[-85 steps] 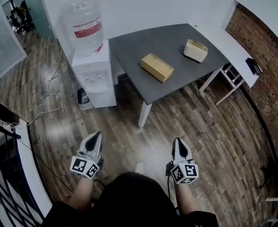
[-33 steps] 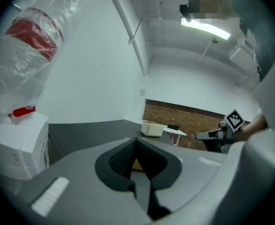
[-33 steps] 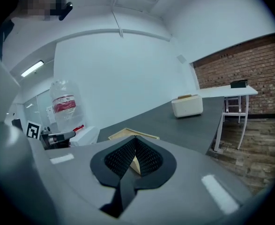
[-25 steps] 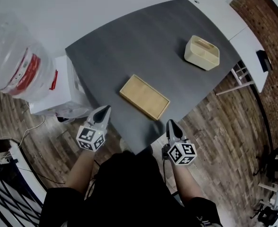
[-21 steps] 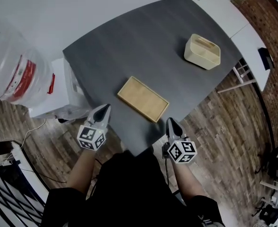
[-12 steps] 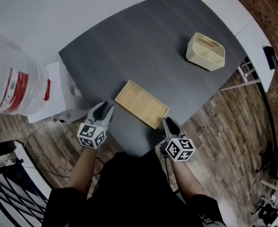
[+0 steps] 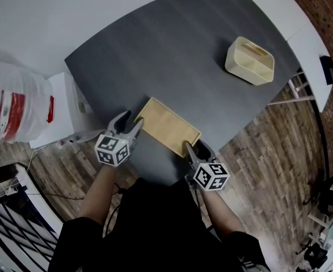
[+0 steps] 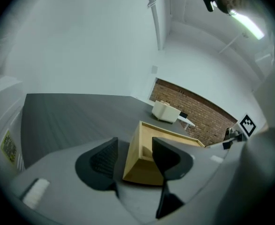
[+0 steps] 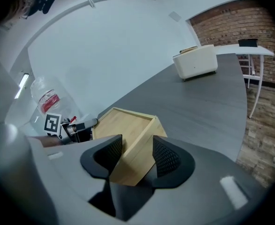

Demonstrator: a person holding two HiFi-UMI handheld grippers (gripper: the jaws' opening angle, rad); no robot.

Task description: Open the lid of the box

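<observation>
At the near edge of the dark worktop (image 7: 172, 55), the flat wooden box (image 7: 169, 127) lies askew, its lid not yet lifted, one end close to the drop to the floor. That, as I judge it from here, is the hazard. If I close on the body rather than the lid, the whole box comes up shut. If one side bites before the other, the box could swing and slide toward the edge. Both approaches meet the box at a corner, where the pads have little flat wood to seat on and may slip off.

The left hand-held gripper (image 7: 129, 122) has just been opening its jaws, which now stand wide apart. In the left gripper view they straddle the box's nearest corner without pressing on it. The right hand-held gripper (image 7: 192, 148) has likewise just been opening and now stands almost as wide. In the right gripper view the opposite corner of the box (image 9: 123, 125) sits between its pads, with a gap on either side. Neither holds anything yet. A cream container (image 7: 249, 60) stands well apart at the far end.
</observation>
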